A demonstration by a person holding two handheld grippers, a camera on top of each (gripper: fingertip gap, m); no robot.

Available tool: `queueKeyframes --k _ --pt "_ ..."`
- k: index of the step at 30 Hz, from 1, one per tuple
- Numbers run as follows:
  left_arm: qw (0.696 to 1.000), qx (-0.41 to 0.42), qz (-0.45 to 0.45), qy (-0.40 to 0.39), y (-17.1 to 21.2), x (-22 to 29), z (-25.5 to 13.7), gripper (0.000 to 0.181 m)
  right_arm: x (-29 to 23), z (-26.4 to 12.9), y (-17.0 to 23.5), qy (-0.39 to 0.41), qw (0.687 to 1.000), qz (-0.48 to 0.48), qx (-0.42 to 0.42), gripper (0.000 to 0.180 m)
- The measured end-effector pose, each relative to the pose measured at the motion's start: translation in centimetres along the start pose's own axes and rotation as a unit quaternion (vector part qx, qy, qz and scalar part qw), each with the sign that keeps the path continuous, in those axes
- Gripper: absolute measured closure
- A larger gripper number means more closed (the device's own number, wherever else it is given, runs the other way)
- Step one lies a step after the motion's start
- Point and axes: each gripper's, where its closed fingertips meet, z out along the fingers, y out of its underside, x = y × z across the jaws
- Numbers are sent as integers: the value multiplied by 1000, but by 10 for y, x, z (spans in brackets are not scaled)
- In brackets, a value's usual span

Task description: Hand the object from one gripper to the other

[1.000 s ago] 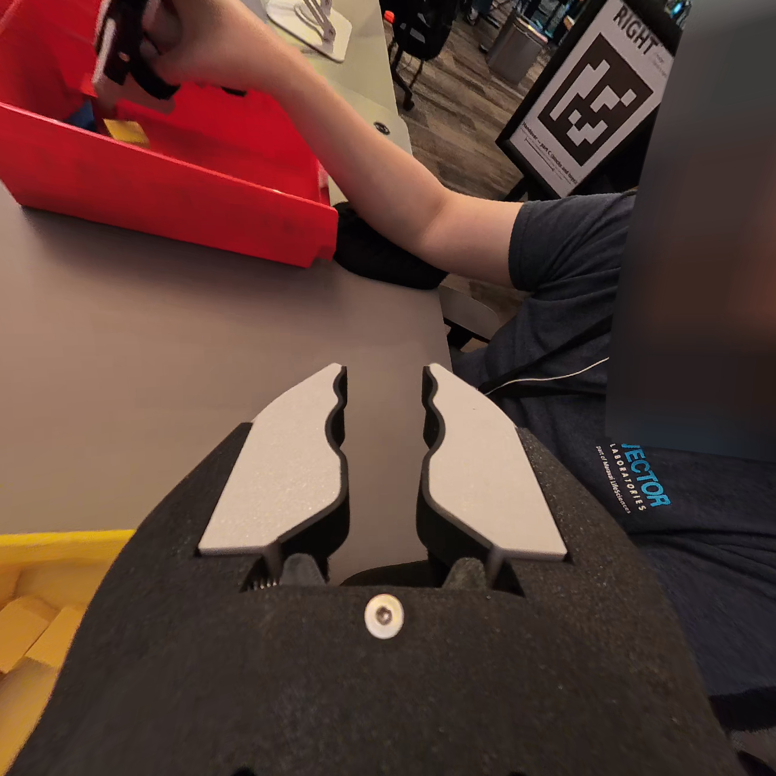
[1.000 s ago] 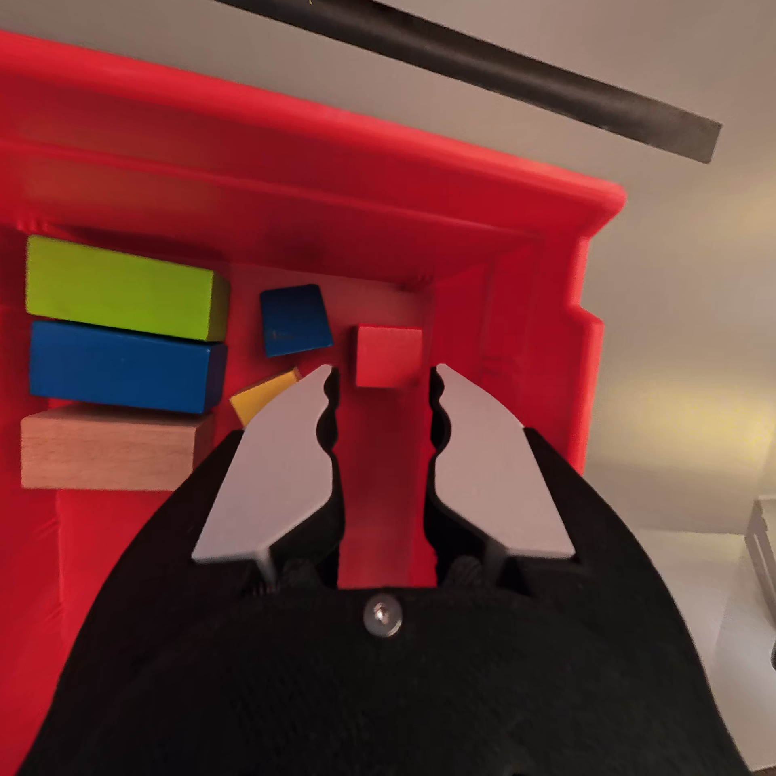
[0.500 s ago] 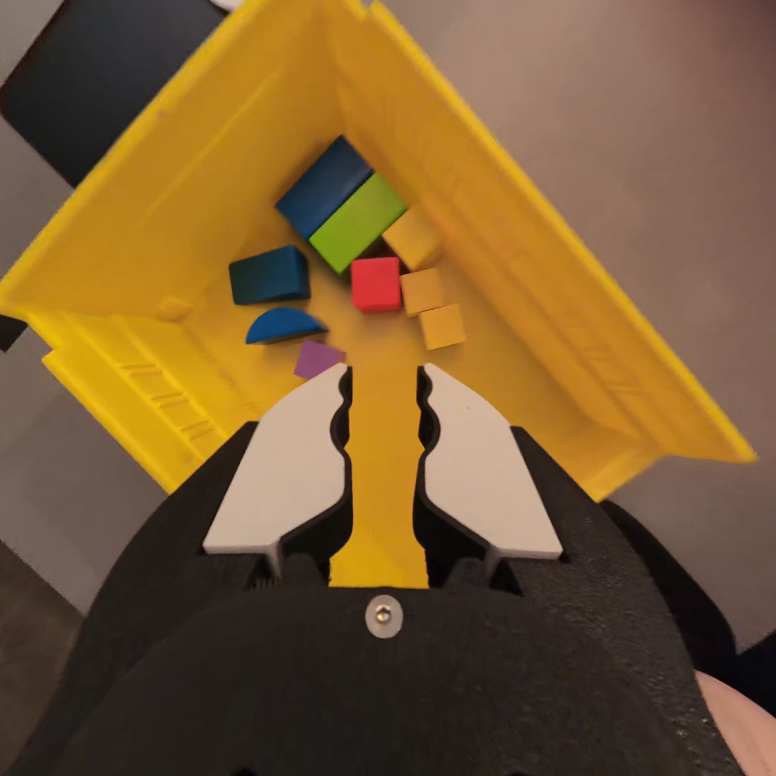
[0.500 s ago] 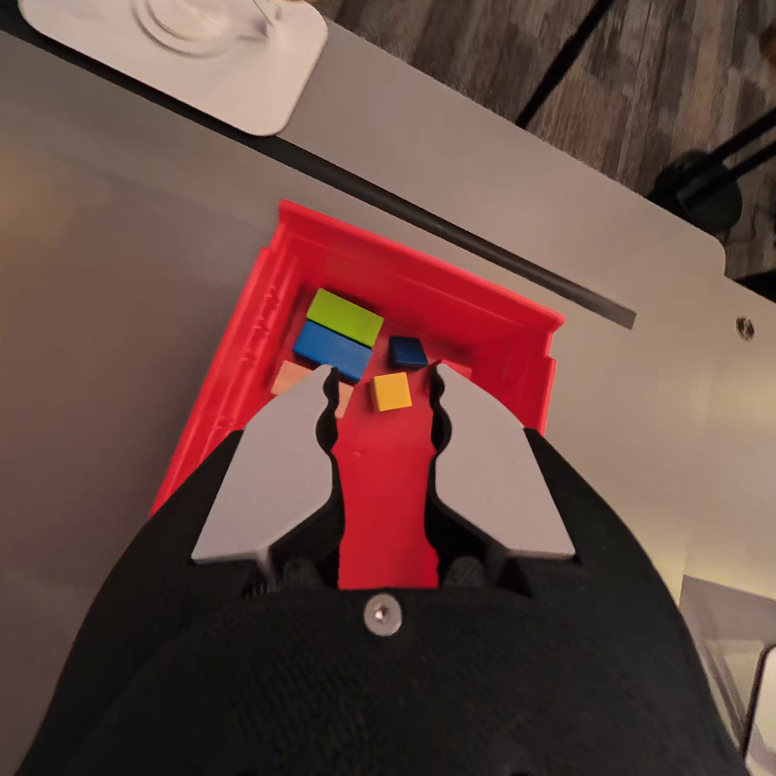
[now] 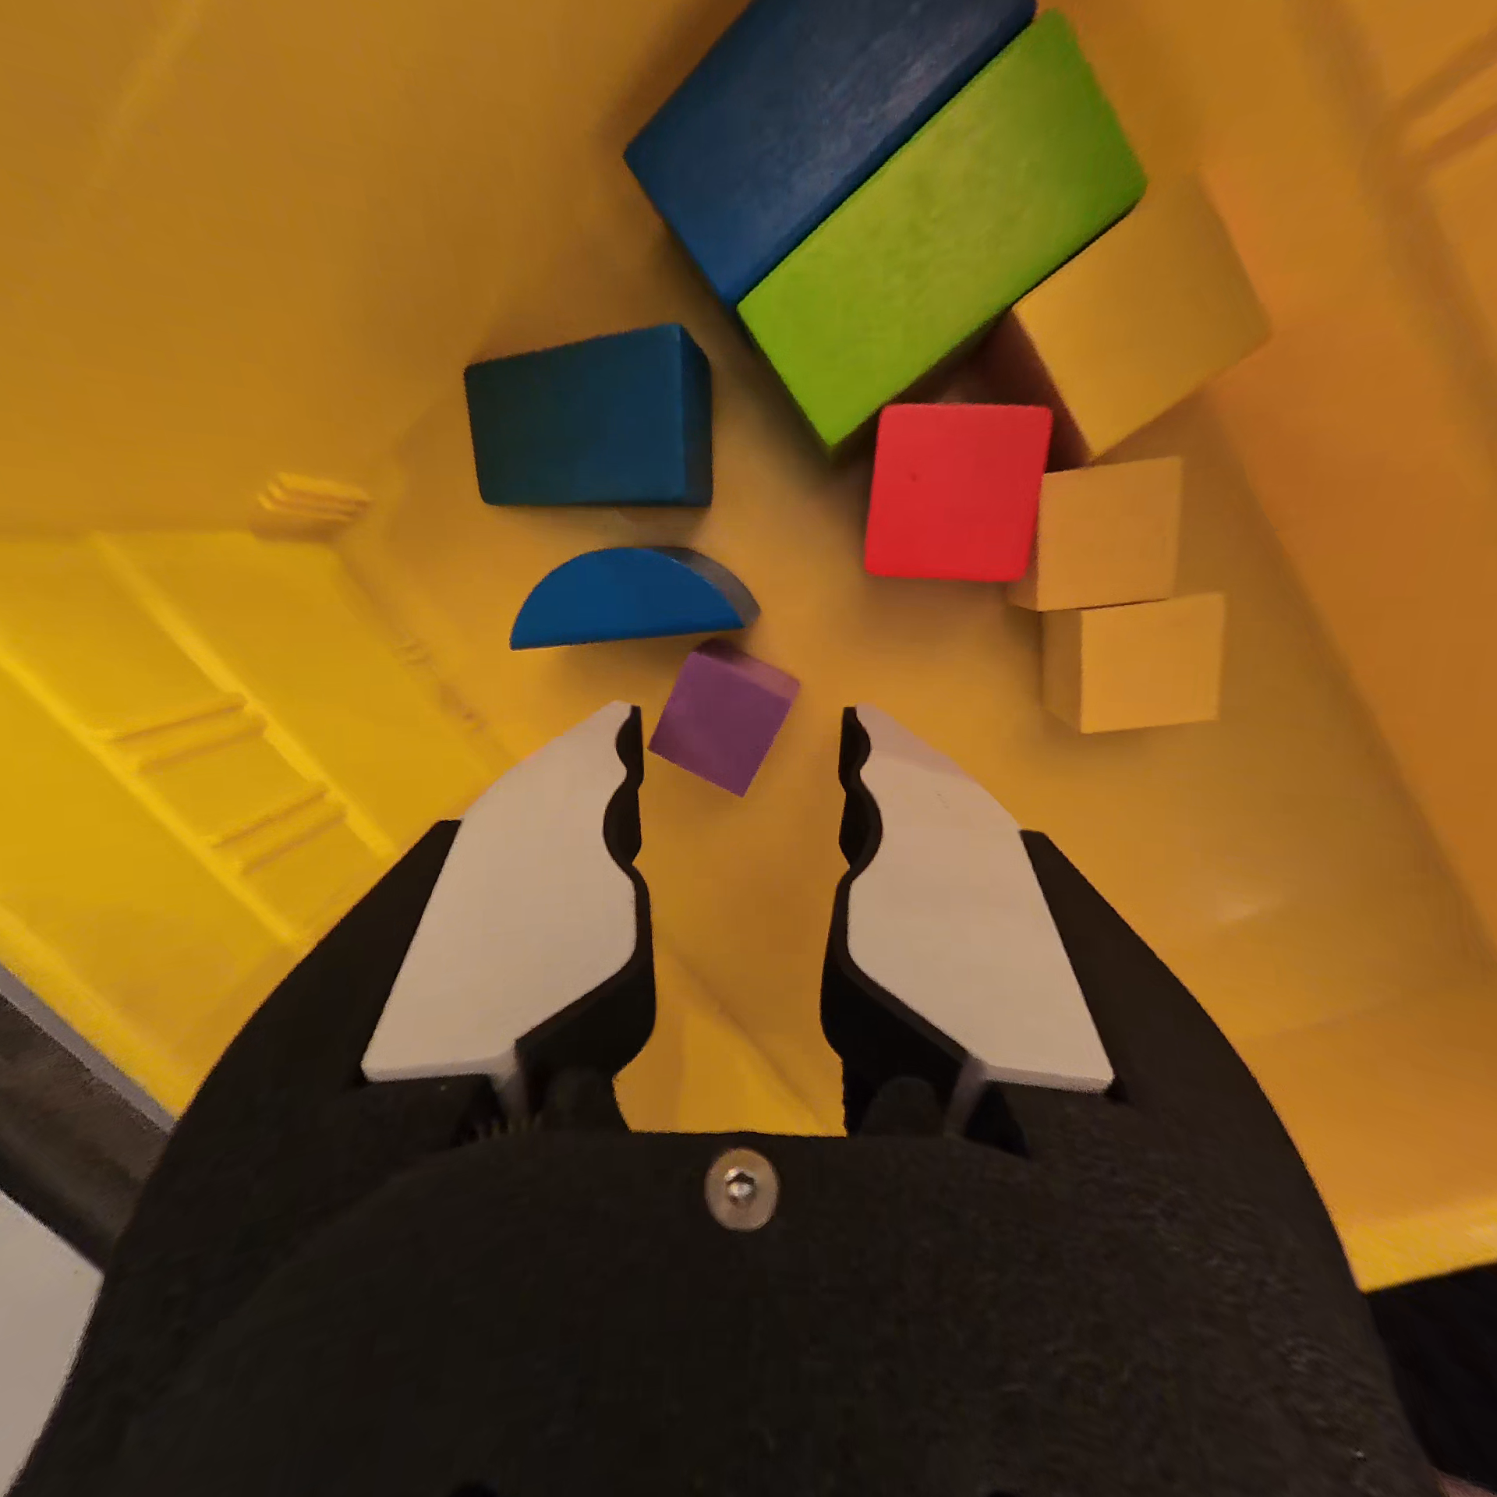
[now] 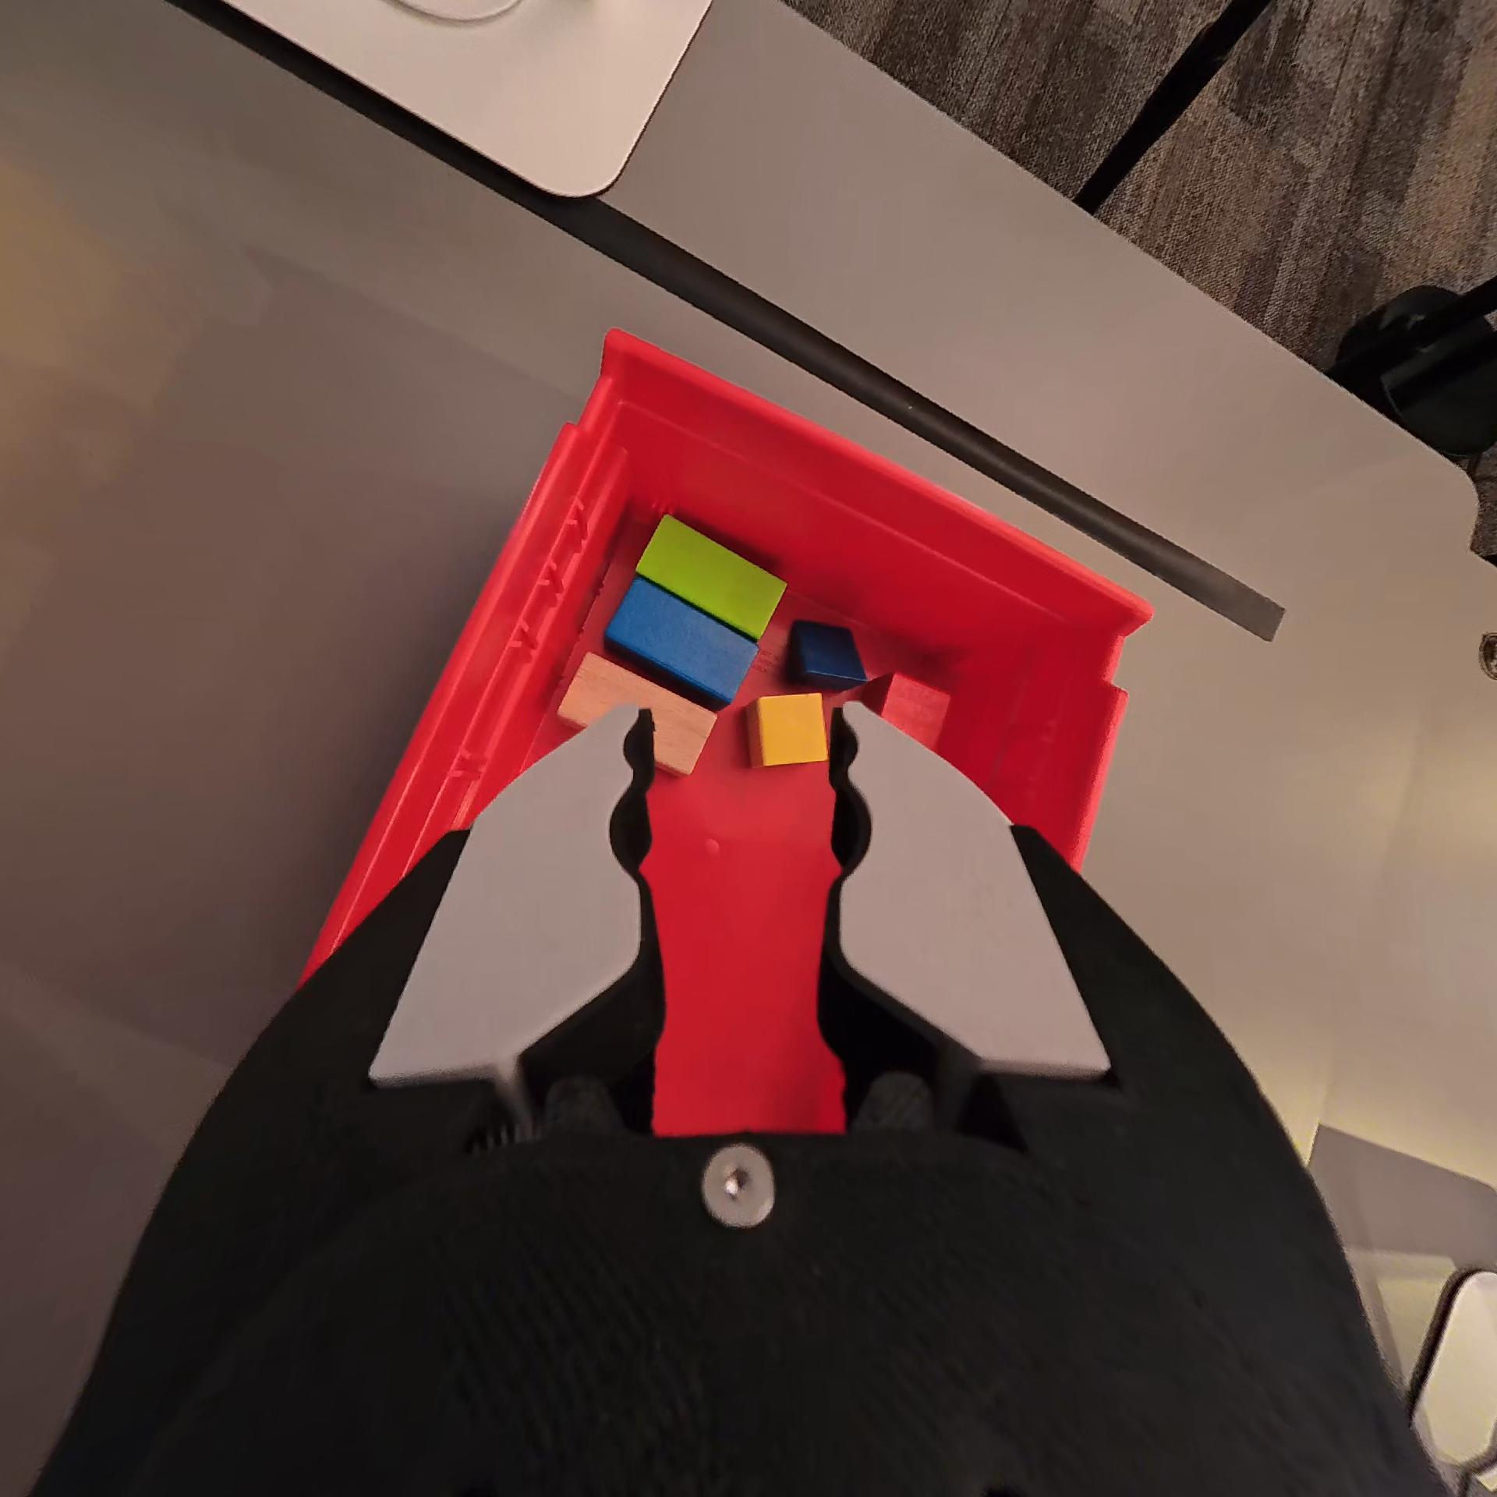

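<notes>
My left gripper is open and empty, low inside a yellow bin. A small purple cube lies between its fingertips, nearer the left one. Beyond it lie a blue half-round block, a dark blue block, a red cube, two yellow cubes and long blue and green blocks. My right gripper is open and empty, high above a red bin that holds green, blue, plain wood, dark blue, yellow and red blocks.
The red bin stands on a grey table with a black strip behind it. A white pad lies at the far edge, and dark floor shows beyond. A larger yellow block lies beside the green one.
My left gripper has dropped down into the yellow bin, and the purple cube now sits between its fingertips. My right gripper has stayed high above the red bin, open.
</notes>
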Motion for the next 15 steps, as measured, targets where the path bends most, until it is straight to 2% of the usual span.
queueKeyframes --k 4,8,15 --pt "1000 -14 -8 -5 4 -4 8 134 -3 3 3 -2 1000 -9 -10 137" --pt "999 -28 -9 -13 7 -6 12 145 -5 6 5 -4 1000 -17 -19 137" --pt "999 -37 0 6 11 1 8 146 -7 7 6 -1 999 -25 -24 137"
